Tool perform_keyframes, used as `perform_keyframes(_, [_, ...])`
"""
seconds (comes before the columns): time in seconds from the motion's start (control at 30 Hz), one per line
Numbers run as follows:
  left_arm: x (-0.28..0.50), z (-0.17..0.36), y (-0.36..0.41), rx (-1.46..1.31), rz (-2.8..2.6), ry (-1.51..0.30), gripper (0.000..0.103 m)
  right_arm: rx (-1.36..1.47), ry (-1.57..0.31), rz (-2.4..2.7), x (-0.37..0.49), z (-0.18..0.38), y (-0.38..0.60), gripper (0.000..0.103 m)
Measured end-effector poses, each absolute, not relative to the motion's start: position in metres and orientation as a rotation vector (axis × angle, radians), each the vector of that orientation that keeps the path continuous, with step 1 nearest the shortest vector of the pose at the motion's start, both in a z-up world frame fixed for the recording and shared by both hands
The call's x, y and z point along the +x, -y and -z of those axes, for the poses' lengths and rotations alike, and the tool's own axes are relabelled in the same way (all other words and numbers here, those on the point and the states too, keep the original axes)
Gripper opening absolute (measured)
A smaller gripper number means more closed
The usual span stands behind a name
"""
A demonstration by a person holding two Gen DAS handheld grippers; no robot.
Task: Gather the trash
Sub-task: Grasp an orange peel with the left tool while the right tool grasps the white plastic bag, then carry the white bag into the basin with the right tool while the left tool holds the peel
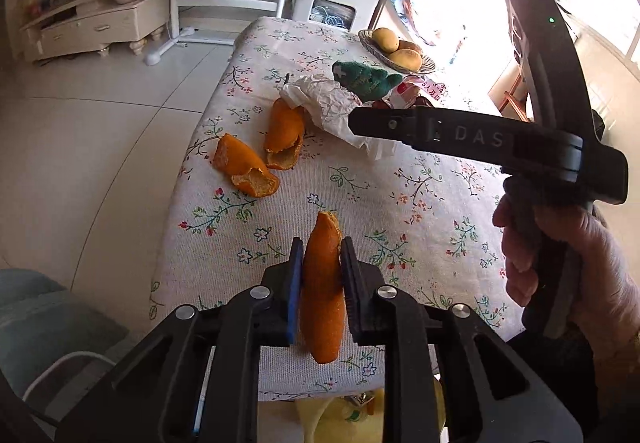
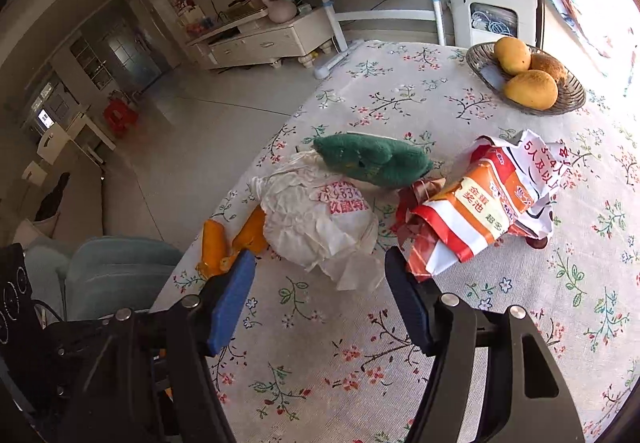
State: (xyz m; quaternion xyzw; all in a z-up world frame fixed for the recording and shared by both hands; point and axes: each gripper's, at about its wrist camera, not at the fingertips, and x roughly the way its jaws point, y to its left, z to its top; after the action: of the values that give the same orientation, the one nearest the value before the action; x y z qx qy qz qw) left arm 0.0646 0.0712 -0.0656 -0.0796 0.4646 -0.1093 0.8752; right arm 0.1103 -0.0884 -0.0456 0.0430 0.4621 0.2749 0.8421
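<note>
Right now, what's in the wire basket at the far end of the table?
Three yellow mangoes sit in the wire basket, piled toward its right side; the left part of the bottom looks bare. Anything under the fruit is covered, so I cannot tell.

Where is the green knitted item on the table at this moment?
In the right wrist view the green knitted item lies mid-table, touching the far edge of the crumpled white paper, left of the red and orange snack bag and nearer than the fruit basket.
</note>
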Motion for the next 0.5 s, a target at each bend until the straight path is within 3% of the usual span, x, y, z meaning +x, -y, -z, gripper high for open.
perform_keyframes(0.13, [0.063, 0.066, -0.070, -0.171, 0.247, -0.972, 0.018, 0.089, -0.941, -0.530, 0.120, 0.051, 0.081, 0.075])
perform_keyframes(0.23, [0.064, 0.066, -0.069, -0.175, 0.249, -0.975, 0.018, 0.103, -0.975, -0.519, 0.129, 0.063, 0.079, 0.076])
perform_keyframes(0.27, [0.066, 0.066, -0.069, -0.178, 0.249, -0.975, 0.018, 0.111, -0.986, -0.518, 0.132, 0.066, 0.078, 0.070])
perform_keyframes(0.3, [0.068, 0.066, -0.069, -0.181, 0.249, -0.974, 0.018, 0.128, -1.002, -0.528, 0.135, 0.070, 0.079, 0.050])
perform_keyframes(0.37, [0.067, 0.066, -0.070, -0.187, 0.249, -0.969, 0.018, 0.168, -1.034, -0.556, 0.136, 0.072, 0.082, 0.027])
perform_keyframes(0.5, [0.065, 0.063, -0.070, -0.198, 0.256, -0.956, 0.018, 0.162, -0.997, -0.599, 0.124, 0.060, 0.086, 0.017])
